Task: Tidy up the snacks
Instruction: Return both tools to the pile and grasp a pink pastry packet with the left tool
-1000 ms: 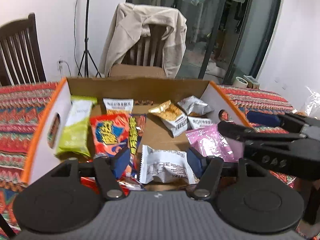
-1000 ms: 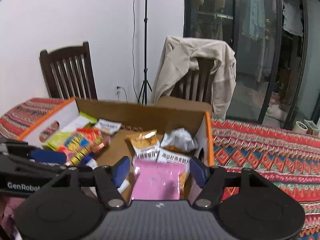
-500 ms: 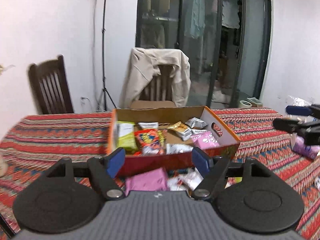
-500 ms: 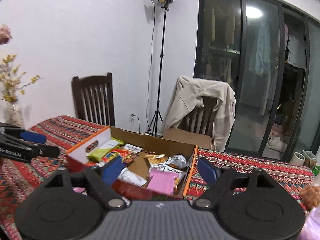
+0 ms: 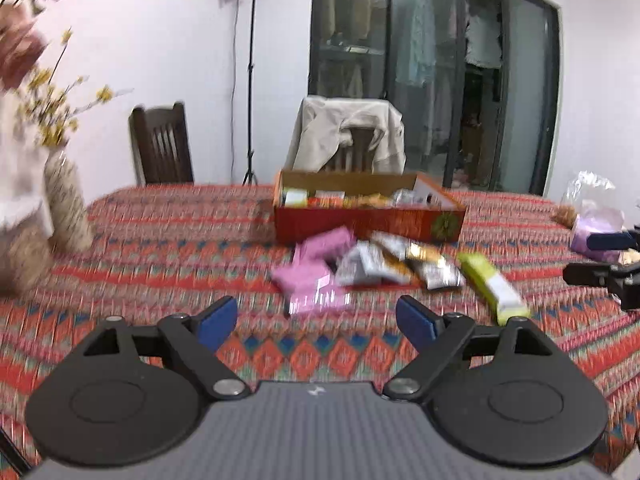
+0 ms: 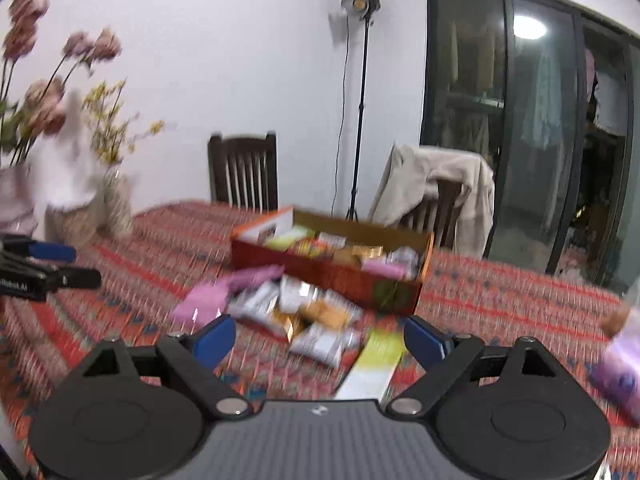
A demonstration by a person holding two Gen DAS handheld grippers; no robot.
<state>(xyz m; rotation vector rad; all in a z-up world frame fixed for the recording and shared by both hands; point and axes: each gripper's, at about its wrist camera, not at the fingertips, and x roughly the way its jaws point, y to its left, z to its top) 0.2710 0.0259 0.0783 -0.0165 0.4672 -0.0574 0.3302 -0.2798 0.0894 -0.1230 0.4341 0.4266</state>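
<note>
1. Vase (image 5: 66,204) with pink and yellow flowers stands at the desk's (image 5: 168,240) far left edge. Blurred in both views.
2. Left gripper (image 5: 316,320): jaws wide, have just been opening, nothing between them. It hangs over bare patterned cloth near the front edge.
3. Seen from the right wrist view, the left gripper sits at the left edge of frame, over the desk's left side, well apart from the snacks.
4. Pink packs (image 5: 316,272): left end of the loose pile, on the cloth just in front of the box, some overlapping.
5. Box (image 5: 368,220): open-top cardboard, orange-red front wall, mid-desk toward the far edge. Already holds several packs; blur hides which.
6. Silver and gold packs (image 5: 400,264): middle of the pile, overlapping, just in front of the box's front wall.
7. Green pack (image 5: 494,288): right end of the pile, lying flat, long axis running toward the front edge. In the right wrist view it lies just ahead of the right gripper's right finger.
8. Right gripper (image 6: 320,340): jaws wide, have just been opening, nothing clamped. The pile lies on the desk beyond the gap.
9. Bags (image 5: 592,220), clear and purple, at the desk's right edge, near the right gripper as seen in the left wrist view.
10. Behind the desk: dark chair (image 5: 162,144) left, chair with a beige jacket (image 5: 348,132) behind the box.
</note>
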